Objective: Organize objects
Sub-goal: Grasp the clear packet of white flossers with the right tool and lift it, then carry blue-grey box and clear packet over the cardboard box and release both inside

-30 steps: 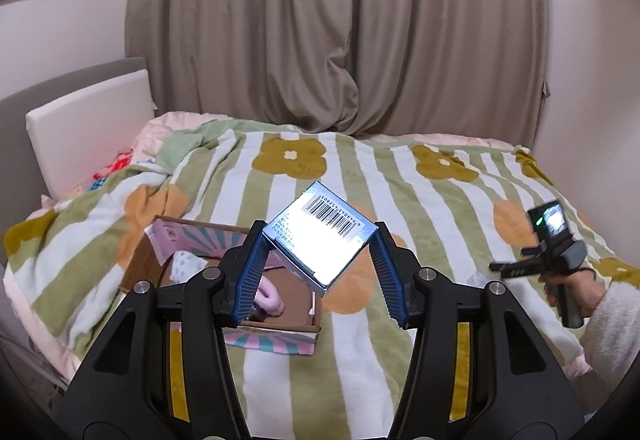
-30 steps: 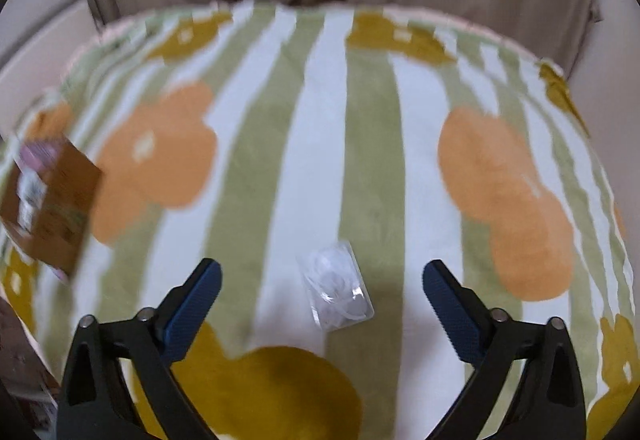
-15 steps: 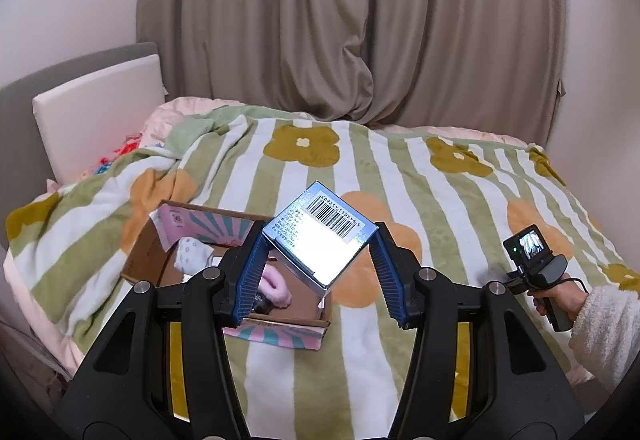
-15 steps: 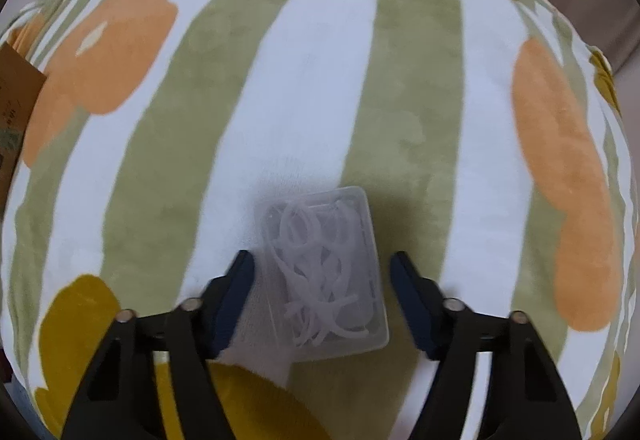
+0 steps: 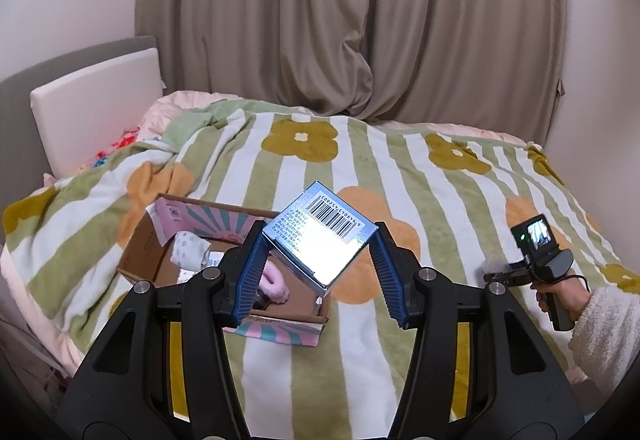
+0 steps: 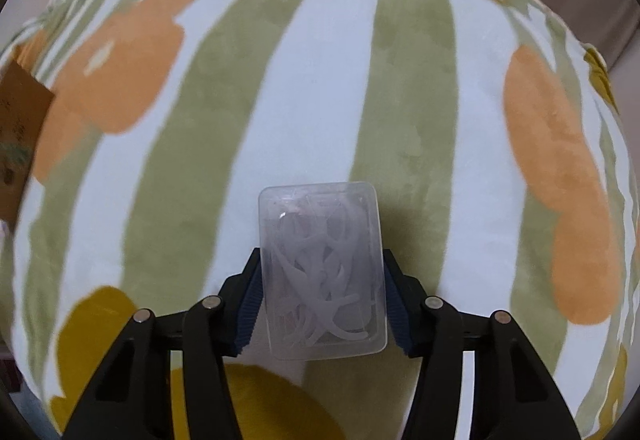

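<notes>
My left gripper (image 5: 318,274) is shut on a shiny silver-blue carton with a barcode (image 5: 320,236), held tilted above the open cardboard box (image 5: 144,260) on the bed. The box holds a pink fluffy item (image 5: 274,284) and a white patterned sock (image 5: 188,252). My right gripper (image 6: 322,304) is shut on a clear plastic case of white floss picks (image 6: 324,272), just over the striped flower blanket (image 6: 320,80). The right gripper also shows in the left wrist view (image 5: 540,260), at the far right in a hand.
The box's edge shows at the far left of the right wrist view (image 6: 16,128). A white headboard cushion (image 5: 96,108) stands at the left, beige curtains (image 5: 352,16) hang behind the bed, and a wall closes the right side.
My right gripper dropped down to the clear case and closed on its sides. My left gripper drew back slightly with the carton, still over the box.
</notes>
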Available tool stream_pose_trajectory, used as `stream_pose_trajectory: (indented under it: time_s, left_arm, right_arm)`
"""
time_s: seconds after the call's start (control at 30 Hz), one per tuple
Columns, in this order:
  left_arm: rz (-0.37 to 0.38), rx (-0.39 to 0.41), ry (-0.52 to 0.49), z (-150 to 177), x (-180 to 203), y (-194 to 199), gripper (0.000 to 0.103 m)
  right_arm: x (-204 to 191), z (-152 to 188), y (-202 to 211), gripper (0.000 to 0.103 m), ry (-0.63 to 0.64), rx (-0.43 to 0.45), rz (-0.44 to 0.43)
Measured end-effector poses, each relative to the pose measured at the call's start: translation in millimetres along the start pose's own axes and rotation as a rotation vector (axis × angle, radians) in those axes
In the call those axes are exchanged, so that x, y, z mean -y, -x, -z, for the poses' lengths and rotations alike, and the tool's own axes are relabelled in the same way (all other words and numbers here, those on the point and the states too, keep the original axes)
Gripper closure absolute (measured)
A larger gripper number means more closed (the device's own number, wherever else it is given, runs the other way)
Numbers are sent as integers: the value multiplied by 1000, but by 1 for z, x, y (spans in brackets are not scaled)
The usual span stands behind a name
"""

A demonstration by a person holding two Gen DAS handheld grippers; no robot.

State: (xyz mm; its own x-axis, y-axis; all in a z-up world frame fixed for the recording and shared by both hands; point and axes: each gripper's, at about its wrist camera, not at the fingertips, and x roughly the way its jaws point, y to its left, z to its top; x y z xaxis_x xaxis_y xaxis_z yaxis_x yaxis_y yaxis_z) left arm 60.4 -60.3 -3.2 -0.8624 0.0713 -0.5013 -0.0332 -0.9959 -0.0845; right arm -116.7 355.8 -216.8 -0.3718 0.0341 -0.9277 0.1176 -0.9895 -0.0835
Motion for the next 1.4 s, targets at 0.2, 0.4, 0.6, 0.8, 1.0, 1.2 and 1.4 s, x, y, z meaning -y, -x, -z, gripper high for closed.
stream_pose_trajectory:
  time_s: [0.2,0.4,0.6,0.8,1.0,1.2,1.4]
  left_arm:
    - [10,-11,10,-2,-8,-3,54]
    - [19,-7,3,-4,-11,-2,54]
    - [40,-1,7,-12,-13,0,54]
    - [47,13,-5,-18,-15,9,54]
    - [45,16,0,-16,-20,21,54]
    - [59,1,-8,-6,-22,28,54]
    - [65,-2,-8,-3,-24,31,54]
  right_arm:
    - [-18,-14,70,53,-24,161,-7]
    - [-85,-29,155,52,-18,335,-5]
    - [-135,-19,227,52,-9,477,-64]
    - [-184,18,282,52,16,565,-73]
    - [-208,49,305,52,-24,605,-70]
    - [-227,69,301,53,-25,594,-52]
    - [-231,71,301,52,-21,591,-37]
